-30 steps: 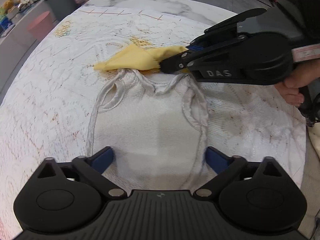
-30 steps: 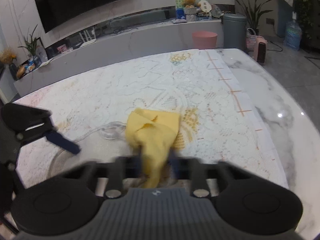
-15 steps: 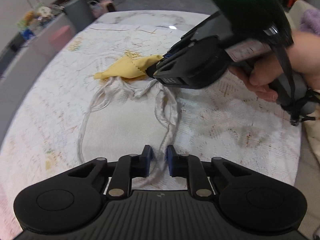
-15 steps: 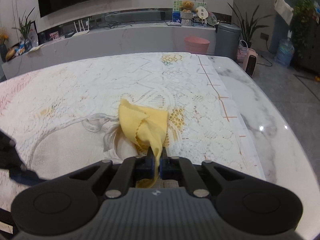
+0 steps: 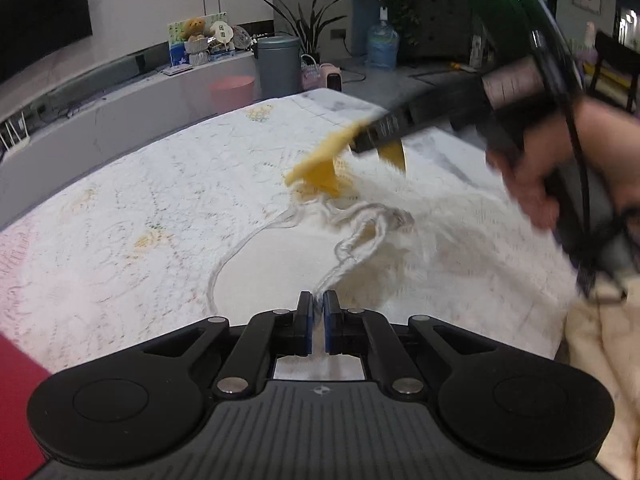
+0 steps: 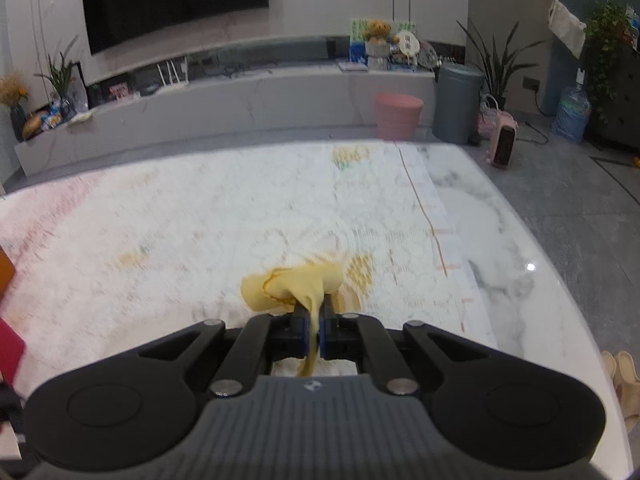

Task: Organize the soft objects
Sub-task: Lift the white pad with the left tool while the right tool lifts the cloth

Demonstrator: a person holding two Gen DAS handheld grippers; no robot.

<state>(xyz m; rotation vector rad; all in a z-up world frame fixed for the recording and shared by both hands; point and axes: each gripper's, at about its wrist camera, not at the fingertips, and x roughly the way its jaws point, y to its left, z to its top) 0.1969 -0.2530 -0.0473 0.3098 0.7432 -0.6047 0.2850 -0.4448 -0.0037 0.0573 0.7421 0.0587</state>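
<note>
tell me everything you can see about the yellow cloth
The yellow cloth is a small, thin piece of soft fabric, plain yellow with an edge that looks pinked. It is crumpled and folded, pinched between the closed jaws of the right gripper, with a strip trailing back between the fingers. In the left wrist view it hangs lifted off the lace tablecloth, above the white garment's straps. Motion blur hides finer detail.

Left tool (image 5: 316,312) closed from wide open onto white ribbed tank top's edge (image 5: 344,264), lifting it; right tool (image 6: 315,330) raised crumpled yellow cloth (image 6: 292,288) off tabletop.
</note>
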